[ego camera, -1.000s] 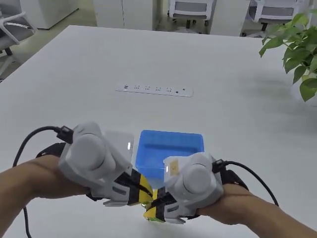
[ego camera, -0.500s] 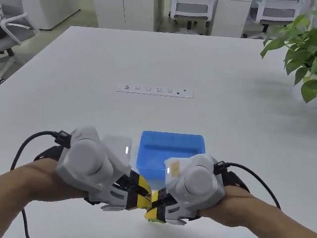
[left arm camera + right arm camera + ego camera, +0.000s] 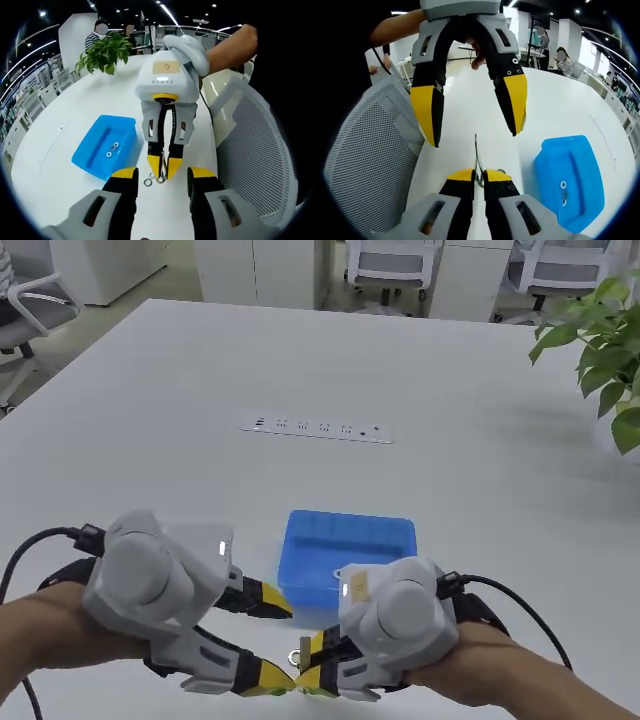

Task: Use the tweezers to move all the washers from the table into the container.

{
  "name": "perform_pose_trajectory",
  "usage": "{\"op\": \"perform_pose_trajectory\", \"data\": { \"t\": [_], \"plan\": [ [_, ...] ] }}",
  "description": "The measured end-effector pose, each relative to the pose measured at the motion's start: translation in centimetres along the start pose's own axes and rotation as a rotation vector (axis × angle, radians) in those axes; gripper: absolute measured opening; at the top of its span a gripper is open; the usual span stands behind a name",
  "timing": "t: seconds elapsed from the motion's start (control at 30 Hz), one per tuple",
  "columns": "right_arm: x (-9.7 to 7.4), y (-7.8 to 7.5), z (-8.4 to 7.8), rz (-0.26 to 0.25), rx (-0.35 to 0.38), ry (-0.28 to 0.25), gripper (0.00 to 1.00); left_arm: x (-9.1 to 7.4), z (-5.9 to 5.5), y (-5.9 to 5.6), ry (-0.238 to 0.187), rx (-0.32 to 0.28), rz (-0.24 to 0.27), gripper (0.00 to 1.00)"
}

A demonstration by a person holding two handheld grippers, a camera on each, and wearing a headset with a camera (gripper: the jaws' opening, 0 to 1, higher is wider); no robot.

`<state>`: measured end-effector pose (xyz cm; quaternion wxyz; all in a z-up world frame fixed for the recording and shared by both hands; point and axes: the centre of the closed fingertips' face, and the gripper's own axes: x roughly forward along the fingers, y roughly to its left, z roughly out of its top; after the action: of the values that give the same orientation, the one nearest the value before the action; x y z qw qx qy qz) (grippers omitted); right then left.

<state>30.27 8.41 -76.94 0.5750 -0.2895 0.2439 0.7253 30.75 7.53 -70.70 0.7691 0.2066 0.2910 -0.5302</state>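
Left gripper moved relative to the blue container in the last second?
Yes. The left gripper has pulled left, away from the blue container: its body reached the container's left edge before, now a gap separates them.

Both grippers have rounded light-grey housings, each with a small lit indicator. The left gripper and right gripper have black jaws tipped yellow. Black cables leave each housing. The right gripper's front bears a beige sticker, grey lettering and a yellow ring. Small screws dot the left gripper's jaws.
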Motion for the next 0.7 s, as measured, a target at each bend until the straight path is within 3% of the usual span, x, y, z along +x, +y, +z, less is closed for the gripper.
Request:
{"op": "perform_pose_trajectory", "data": {
  "t": [0.3,0.7],
  "plan": [
    [-0.6,-0.2,0.3,-0.002,0.007,-0.015,0.07,-0.6,-0.7,0.4,-0.072,-0.117,0.045,0.66],
    [-2.1,-0.6,1.1,-0.01,-0.002,-0.026,0.07,-1.3,-0.7,1.0,-0.164,-0.199,0.145,0.91]
  ]
}}
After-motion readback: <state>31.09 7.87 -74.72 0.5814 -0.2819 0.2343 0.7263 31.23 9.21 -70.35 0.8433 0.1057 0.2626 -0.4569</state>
